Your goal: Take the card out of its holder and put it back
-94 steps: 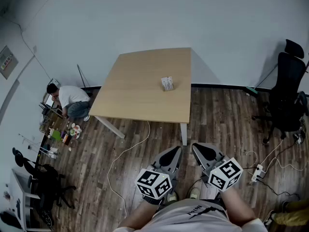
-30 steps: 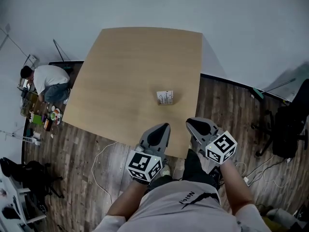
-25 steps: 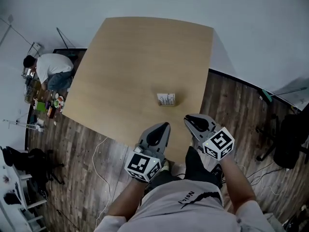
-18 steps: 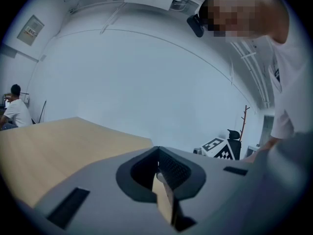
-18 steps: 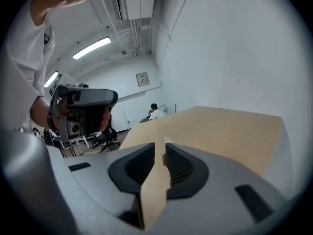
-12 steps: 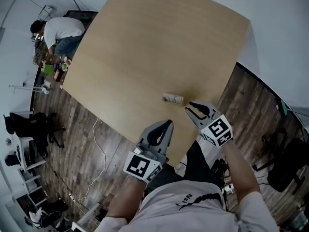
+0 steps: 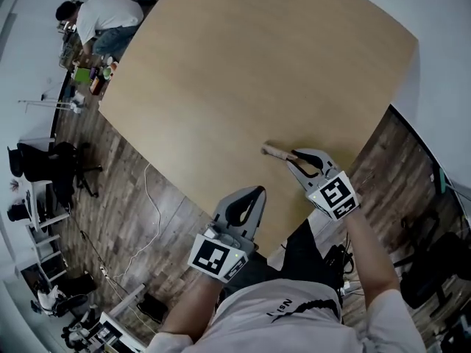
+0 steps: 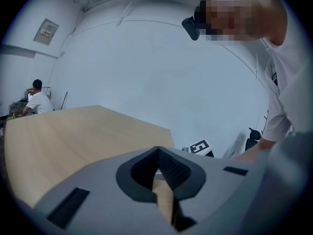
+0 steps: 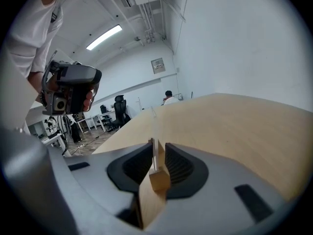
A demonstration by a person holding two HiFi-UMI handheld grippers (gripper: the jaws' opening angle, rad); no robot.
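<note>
At the table (image 7: 221, 87) edge, my right gripper (image 9: 159, 146) sits a crack open around the card (image 9: 153, 154) in its holder (image 9: 159, 180), left gripper (image 8: 157, 149) closed, empty.

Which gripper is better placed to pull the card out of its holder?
Right. The right gripper has its jaws apart either side of the card standing in the wooden holder; the left gripper is shut and sits short of it.
</note>
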